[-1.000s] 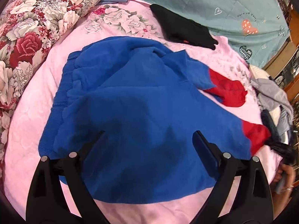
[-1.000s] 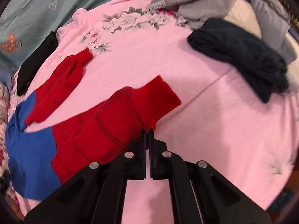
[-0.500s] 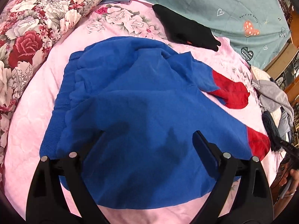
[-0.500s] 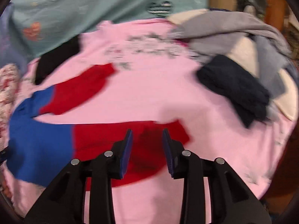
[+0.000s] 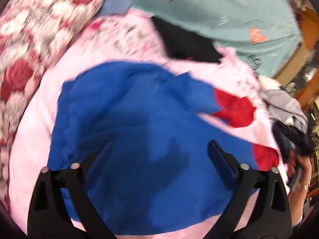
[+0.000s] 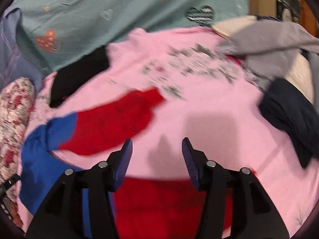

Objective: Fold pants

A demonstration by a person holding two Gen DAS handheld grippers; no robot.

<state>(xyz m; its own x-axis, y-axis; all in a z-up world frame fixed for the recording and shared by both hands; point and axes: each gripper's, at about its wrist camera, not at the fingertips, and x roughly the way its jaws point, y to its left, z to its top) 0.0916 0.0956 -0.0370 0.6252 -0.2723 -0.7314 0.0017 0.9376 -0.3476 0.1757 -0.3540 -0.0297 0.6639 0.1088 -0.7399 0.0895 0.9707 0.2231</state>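
Observation:
Blue pants (image 5: 139,123) with red lower legs lie spread on the pink quilt (image 5: 33,139). In the left wrist view my left gripper (image 5: 157,149) is open above the blue seat and waist part, holding nothing. In the right wrist view my right gripper (image 6: 157,151) is open and empty above the pink quilt (image 6: 199,103). The near red leg end (image 6: 169,203) lies under and behind its fingers. The far red leg (image 6: 119,119) lies to the upper left, joined to the blue part (image 6: 37,159). Both views are motion-blurred.
A folded black garment (image 6: 77,77) lies at the quilt's far edge by a teal sheet (image 6: 119,6). A grey garment (image 6: 279,45) and a dark navy one (image 6: 293,115) are piled at the right. A floral pillow (image 5: 35,29) lies at the left.
My right gripper has opened fully, let go of the red leg end and lifted away over it. My left gripper stayed open and shifted slightly over the blue part.

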